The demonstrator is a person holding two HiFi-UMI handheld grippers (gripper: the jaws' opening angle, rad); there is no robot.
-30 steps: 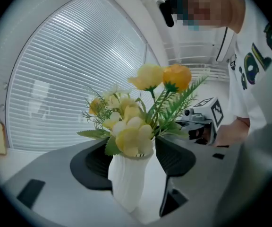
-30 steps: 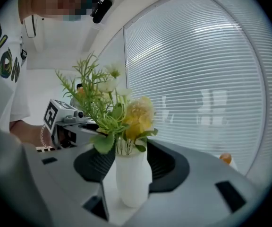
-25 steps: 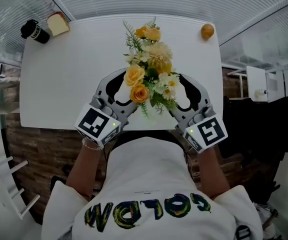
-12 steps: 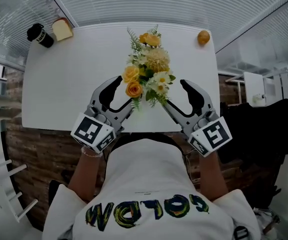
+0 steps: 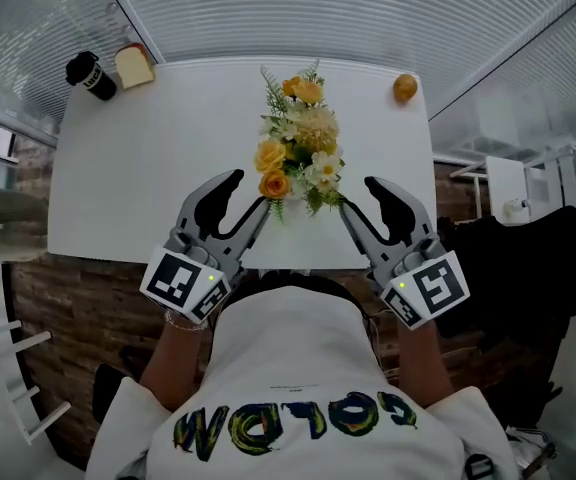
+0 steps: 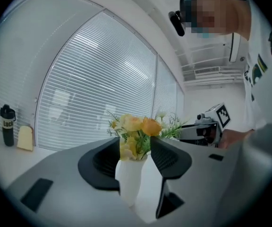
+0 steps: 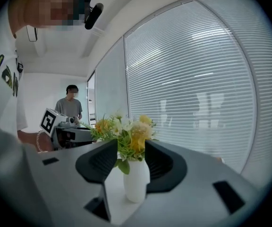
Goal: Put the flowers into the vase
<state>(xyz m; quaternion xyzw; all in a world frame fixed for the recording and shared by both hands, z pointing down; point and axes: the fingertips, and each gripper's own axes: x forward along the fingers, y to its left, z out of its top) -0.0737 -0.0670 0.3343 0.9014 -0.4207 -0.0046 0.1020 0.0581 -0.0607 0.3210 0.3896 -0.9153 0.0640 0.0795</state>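
Yellow flowers [image 5: 298,148] already in vase [image 7: 136,181], mid-table. Placing looks done. Left gripper [image 5: 245,196] and right gripper [image 5: 358,194] at near edge, empty, part open, jaws just been closing on nothing. Next: pull clear without clipping stems.

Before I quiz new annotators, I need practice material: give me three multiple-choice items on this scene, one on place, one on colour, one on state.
1. Where is the black bottle?
A) far left corner, beside the bread
B) far right corner
C) near edge, centre
2. What colour is the vase?
A) blue
B) white
C) black
3. The flowers are:
A) lying flat
B) scattered loose
C) standing in the vase
Answers: A, it stands by the bread; B, both gripper views show white; C, the stems enter its neck.
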